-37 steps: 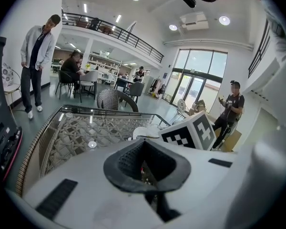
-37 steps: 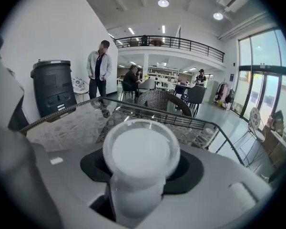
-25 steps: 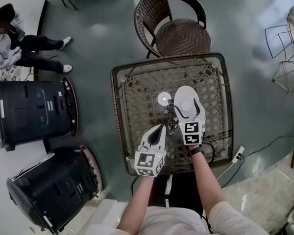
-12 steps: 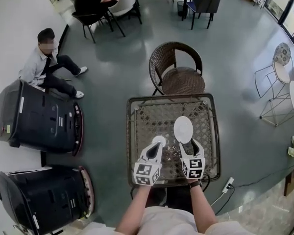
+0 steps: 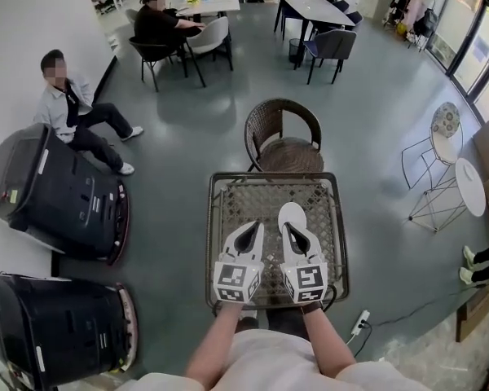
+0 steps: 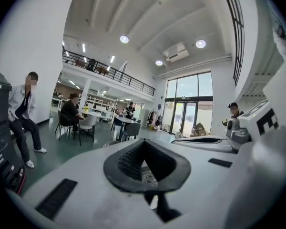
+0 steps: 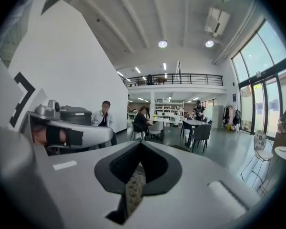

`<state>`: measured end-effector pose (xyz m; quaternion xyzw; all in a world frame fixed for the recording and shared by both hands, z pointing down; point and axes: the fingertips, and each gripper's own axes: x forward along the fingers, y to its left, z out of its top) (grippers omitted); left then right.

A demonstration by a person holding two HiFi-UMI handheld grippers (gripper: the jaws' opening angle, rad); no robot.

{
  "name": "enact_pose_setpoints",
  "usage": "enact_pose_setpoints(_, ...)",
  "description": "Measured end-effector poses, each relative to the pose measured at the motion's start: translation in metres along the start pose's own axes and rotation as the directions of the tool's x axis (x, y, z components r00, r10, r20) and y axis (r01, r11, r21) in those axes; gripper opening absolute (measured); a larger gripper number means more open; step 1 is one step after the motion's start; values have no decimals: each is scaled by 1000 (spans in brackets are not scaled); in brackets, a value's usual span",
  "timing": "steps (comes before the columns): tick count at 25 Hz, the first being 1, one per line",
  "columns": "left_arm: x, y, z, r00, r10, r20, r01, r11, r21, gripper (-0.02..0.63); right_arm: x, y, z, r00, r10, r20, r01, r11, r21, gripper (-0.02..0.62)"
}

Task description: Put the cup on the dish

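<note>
Above the wicker tabletop (image 5: 318,206), both claws are now raised and levelled. Their own views look out across the café room rather than down at the work. A second ago the right claw (image 5: 290,230) hung spread wide over the dish (image 5: 292,213); its jaws are now pressed together on nothing, and only wicker weave shows through the gap behind the pads (image 7: 133,185). The left claw (image 5: 252,230) is likewise pressed together and empty, side by side with the right. The head view has also pulled back, so the tabletop sits smaller and the chair (image 5: 284,137) and the wider room come into sight. The dish lies bare on the tabletop just beyond the right claw's tip. The cup cannot be made out now. Half a second ago it stood on the tabletop left of the dish, apart from it, at the left claw's tip, so that claw probably hides it. My judgement is that the placing is not done: neither claw holds the cup, and this pose looks like a pause away from the work.
</note>
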<state>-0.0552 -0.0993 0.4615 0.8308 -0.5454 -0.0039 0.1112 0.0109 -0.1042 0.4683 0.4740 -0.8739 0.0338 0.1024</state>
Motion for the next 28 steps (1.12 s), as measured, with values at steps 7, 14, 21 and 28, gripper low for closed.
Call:
enact_pose_setpoints(7, -22, -9, 50, 996, 30, 89, -35, 998, 58, 3, -23, 19, 69, 987, 63, 145, -89, 980, 181, -2)
enact_pose_setpoints(14, -34, -23, 61, 992, -12, 127, 0, 996, 90, 3, -49, 5, 83, 984, -82, 159, 75, 996, 48, -1)
enact_pose_setpoints(21, -39, -34, 66, 989, -53, 138, 40, 994, 98, 3, -56, 6, 89, 980, -114, 162, 110, 993, 34, 0)
enact_pose_setpoints(28, -54, -31, 66, 988, -53, 143, 40, 995, 93, 3, -66, 15, 82, 981, -136, 137, 133, 991, 32, 0)
